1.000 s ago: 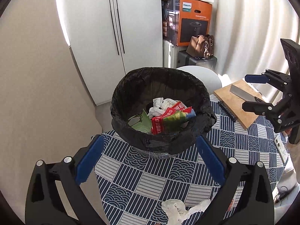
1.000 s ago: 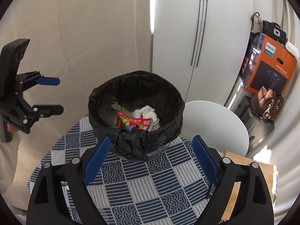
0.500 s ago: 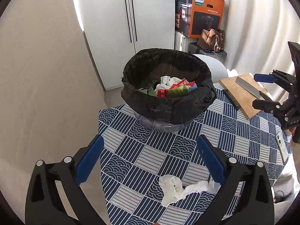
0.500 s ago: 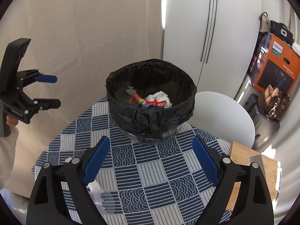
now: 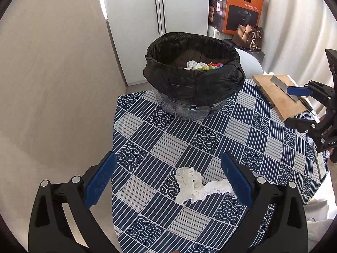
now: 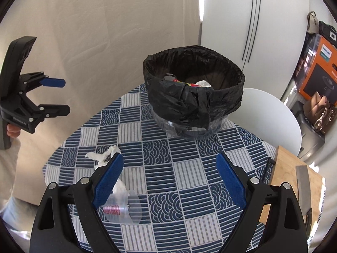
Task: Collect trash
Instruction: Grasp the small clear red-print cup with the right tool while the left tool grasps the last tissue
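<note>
There are two hand-held grippers, one bin, one tissue and one clear cup.

On the left, the left hand-held gripper [image 5: 167,182] has its blue fingers wide apart and holds nothing. Between them, low on the worktop [image 5: 263,135] with its blue and white cloth, lies one white tissue [image 5: 195,185]. It is crumpled and twisted, with a long tail touching the right finger.

A clear plastic cup [image 6: 123,207] lies on its side near it, with red writing too blurry to read.

In the middle stands the bin [image 5: 193,78] with a black bag, holding white and bright trash.

On the right, the right hand-held gripper [image 6: 169,180] is also wide apart and empty. One knife [image 5: 283,87] rests on one wooden board [image 5: 273,101]. An orange box [image 5: 242,8] behind says PHILIPS.
</note>
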Demonstrator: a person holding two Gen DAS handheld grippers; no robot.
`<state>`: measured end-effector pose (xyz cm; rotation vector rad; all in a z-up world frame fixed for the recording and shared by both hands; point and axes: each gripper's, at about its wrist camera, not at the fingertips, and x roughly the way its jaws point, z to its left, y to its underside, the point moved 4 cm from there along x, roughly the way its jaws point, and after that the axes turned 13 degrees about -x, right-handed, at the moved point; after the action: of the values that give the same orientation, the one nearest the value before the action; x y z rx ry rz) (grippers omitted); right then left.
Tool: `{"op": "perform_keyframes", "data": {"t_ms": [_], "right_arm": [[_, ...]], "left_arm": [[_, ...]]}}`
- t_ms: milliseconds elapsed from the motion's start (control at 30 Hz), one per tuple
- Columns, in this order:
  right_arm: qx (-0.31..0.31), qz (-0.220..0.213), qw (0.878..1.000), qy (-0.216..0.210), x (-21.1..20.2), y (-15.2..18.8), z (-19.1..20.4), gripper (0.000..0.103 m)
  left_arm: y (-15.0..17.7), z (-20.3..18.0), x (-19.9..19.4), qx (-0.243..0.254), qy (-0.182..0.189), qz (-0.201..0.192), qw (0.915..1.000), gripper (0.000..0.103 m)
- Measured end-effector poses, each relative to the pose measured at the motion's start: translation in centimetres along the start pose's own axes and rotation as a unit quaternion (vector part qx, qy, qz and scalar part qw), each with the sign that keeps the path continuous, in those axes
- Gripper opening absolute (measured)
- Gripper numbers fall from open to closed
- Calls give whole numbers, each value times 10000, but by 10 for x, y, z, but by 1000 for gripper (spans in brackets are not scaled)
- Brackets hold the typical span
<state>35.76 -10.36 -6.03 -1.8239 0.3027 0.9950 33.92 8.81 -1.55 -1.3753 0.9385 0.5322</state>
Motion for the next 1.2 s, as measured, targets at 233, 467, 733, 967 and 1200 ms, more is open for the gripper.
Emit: {"op": "perform_keyframes", "data": {"t_ms": [233,467,733,967,1200], "right_arm": [[-132,174,9989,-404,13,20,28,85],[-328,421,9956,-777,30,41,57,85],[-597,719,9887,-1174,50,65,89,85],[-772,948,9840,-1299,66,79,105,85],[-705,1233,9793,-1443,85,92,108,63]], "left_arm": [[29,1,-2,-119,-164,127,9997,97],[57,4,-3,-259,-320,295,9987,97],[84,7,-1,-456,-400,434,9972,97],[103,6,11,-621,-399,587,9955,97],[117,4,26,-580,-463,764,9943,97]]}}
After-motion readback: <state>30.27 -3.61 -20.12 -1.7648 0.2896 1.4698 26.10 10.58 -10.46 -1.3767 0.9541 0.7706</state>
